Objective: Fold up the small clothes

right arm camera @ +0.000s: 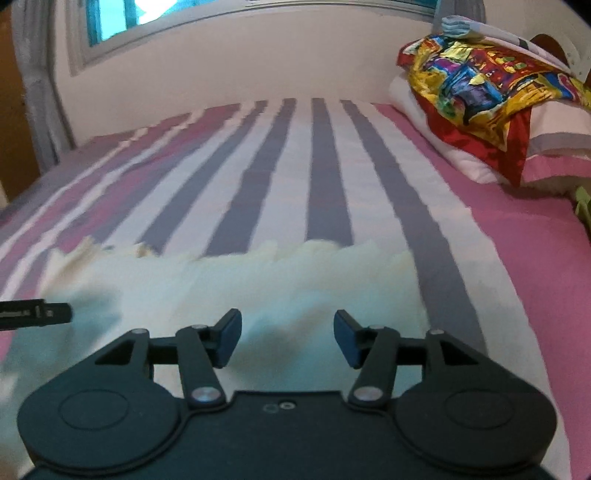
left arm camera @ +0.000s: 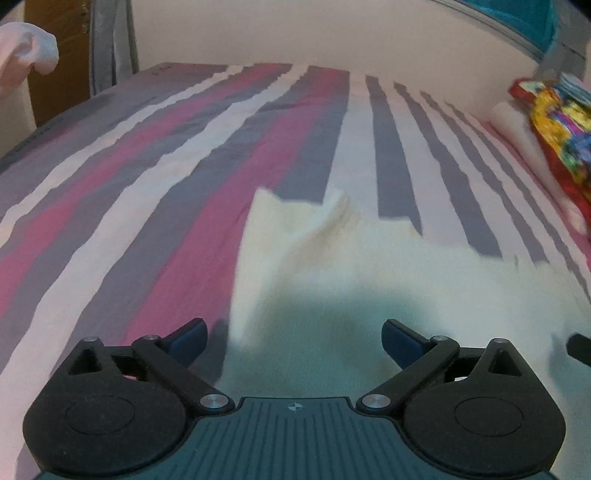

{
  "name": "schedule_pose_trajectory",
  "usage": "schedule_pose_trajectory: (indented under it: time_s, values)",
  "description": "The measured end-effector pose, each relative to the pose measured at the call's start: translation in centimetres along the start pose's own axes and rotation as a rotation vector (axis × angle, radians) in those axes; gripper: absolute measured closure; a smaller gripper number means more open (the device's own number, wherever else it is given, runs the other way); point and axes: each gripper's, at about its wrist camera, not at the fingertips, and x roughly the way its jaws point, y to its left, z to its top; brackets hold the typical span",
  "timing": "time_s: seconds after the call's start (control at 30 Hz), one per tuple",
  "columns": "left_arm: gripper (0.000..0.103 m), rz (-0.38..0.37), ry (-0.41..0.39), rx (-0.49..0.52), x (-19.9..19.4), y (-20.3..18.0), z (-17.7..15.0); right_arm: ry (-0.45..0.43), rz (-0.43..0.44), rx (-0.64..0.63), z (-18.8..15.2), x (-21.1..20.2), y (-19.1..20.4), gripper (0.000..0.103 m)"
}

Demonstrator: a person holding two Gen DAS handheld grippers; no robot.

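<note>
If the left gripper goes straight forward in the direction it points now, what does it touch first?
Most likely the white garment: it lies directly ahead of the open left gripper, spread on the striped bedsheet. Depth is unclear, so I cannot tell how near the cloth is.

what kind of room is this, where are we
Most likely a bedroom. A bed with a striped sheet fills both views, pillows with a colourful cloth are stacked at one end, and a window sits in the wall behind. A white garment lies on the sheet.
</note>
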Motion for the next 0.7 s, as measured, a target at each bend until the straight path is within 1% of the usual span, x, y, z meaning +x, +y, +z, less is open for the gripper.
schedule_pose_trajectory:
  time_s: [0.07,0.13,0.2,0.3,0.37,0.4,0.47,0.53,0.7]
  values:
    - [0.003,-0.011,0.02,-0.006,-1.1,0.6,-1.0,0.007,0.021,-0.005,-0.9,-1.1,0.4,0.048]
    - [0.003,-0.017,0.047,-0.028,-1.9,1.3,-1.8,0.015,0.021,-0.019,-1.6,-1.8,0.8,0.048]
    - [0.003,-0.042,0.045,-0.056,-3.5,1.9,-3.1,0.027,0.021,-0.013,-2.5,-2.5,0.8,0.048]
    - [0.003,-0.048,0.044,-0.016,-5.3,2.0,-5.2,0.05,0.036,-0.007,-4.1,-4.0,0.8,0.048]
    - [0.003,-0.055,0.061,-0.051,-6.2,2.7,-6.6,0.059,0.035,-0.017,-5.1,-4.8,0.9,0.048]
    - [0.003,-0.058,0.078,-0.085,-6.5,3.2,-7.3,0.075,0.034,-0.026,-5.6,-4.8,0.9,0.048]
    - [0.003,-0.07,0.089,-0.146,-7.3,4.2,-8.5,0.103,0.033,-0.018,-6.4,-5.1,0.9,0.048]
    - [0.003,-0.083,0.103,-0.172,-8.0,4.7,-9.6,0.107,0.051,0.001,-6.7,-5.6,0.8,0.048]
    - [0.003,-0.123,0.121,-0.223,-8.6,5.2,-11.3,0.097,0.07,-0.021,-6.8,-6.7,1.5,0.048]
